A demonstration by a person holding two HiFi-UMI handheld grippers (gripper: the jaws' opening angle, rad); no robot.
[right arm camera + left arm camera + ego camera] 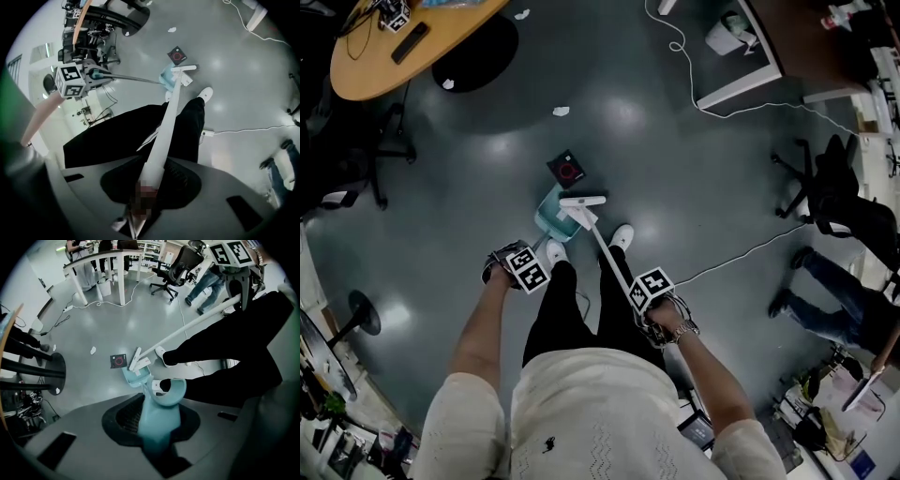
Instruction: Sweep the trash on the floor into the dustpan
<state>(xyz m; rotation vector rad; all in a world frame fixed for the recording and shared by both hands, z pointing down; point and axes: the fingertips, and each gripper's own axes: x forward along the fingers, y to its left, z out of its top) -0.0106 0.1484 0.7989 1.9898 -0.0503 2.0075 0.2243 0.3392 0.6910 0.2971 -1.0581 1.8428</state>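
Note:
My left gripper (pixel 523 267) is shut on the teal dustpan handle (pixel 158 420). The dustpan (pixel 551 214) rests on the grey floor just ahead of the person's shoes. My right gripper (pixel 652 291) is shut on the white broom handle (pixel 161 140). The broom head (pixel 581 202) lies at the dustpan's mouth (pixel 136 377). A flat black square with a red ring (pixel 567 169) lies just beyond the broom head. White paper scraps lie farther off: one (pixel 561 111) in mid floor, another (pixel 447 84) by the round table's base.
A wooden round table (pixel 403 42) with a black base stands far left. A white desk leg and cables (pixel 712 89) run at the far right. Office chairs (pixel 834 187) and another person's legs (pixel 825 281) are on the right. A white cable (pixel 741 258) crosses the floor.

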